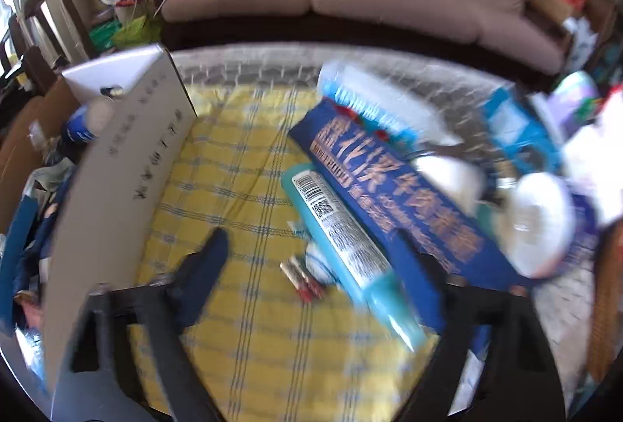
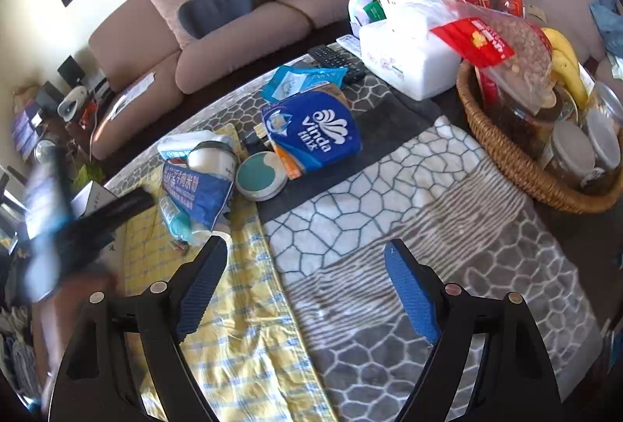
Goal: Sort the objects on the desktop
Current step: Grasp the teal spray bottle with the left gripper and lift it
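A teal tube [image 1: 342, 239] with a barcode label lies on the yellow checked cloth [image 1: 241, 165], between the fingers of my left gripper [image 1: 315, 270]. The gripper is open; its pads do not touch the tube, which lies nearer the right finger. A small red item [image 1: 305, 279] lies beside the tube. A blue packet with orange lettering [image 1: 393, 184] rests just beyond it. My right gripper [image 2: 311, 285] hangs open and empty above the cloth's edge and the grey patterned mat [image 2: 409, 188]. In the right wrist view, the tube [image 2: 177, 219], the packet [image 2: 198, 192] and the blurred left gripper [image 2: 78, 223] are at the left.
A white cardboard box [image 1: 128, 157] stands at the cloth's left edge. A Vinda tissue pack [image 2: 315, 137], a teal round tin [image 2: 261, 176] and a white jar [image 2: 212, 157] crowd mid-table. A tissue box [image 2: 405, 63], a remote [image 2: 335, 61] and a wicker basket [image 2: 502, 157] sit at the right. A sofa [image 2: 233, 24] lies beyond.
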A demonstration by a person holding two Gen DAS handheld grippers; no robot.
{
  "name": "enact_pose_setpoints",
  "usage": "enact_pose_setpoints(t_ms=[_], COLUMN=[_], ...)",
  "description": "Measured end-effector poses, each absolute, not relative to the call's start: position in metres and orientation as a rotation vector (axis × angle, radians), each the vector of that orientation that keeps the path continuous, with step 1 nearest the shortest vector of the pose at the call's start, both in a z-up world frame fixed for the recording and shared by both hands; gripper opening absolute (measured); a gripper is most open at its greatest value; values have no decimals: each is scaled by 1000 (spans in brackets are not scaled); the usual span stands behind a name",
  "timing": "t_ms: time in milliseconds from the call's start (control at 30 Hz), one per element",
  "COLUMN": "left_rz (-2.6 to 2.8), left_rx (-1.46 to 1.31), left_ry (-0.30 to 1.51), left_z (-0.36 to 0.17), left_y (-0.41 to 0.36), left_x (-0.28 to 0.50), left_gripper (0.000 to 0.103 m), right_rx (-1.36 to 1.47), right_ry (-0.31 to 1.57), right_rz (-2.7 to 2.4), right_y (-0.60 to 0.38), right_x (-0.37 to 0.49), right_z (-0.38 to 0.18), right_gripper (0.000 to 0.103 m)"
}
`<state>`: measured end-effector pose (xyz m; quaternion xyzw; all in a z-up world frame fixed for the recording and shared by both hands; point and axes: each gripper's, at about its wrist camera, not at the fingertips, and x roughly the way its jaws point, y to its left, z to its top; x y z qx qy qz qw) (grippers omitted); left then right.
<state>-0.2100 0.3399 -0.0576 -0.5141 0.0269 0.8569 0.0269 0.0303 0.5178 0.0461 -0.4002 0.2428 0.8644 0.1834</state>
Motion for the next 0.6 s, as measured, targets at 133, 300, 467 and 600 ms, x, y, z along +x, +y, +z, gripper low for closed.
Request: enact_pose_setpoints(t_ms=[133,300,467,600], left_rz=[2626,2534,2488,2472], left_rx=[-1674,-1685,-1671,-1563], left_ry=[-51,-36,10,225], left_z=[-84,-95,-87,-67], left_y=[335,342,325,299], left_x=[-222,-219,-190,-122], left_gripper=[66,46,30,30], right_rx=[-1090,-1089,-1081,-1086], right_ry=[661,718,754,783], right_rz=[2431,2453,2474,2455], right_y=[526,538,536,536], right_x=[32,33,36,39], right_z=[55,59,62,57], right_gripper=[85,85,85,85])
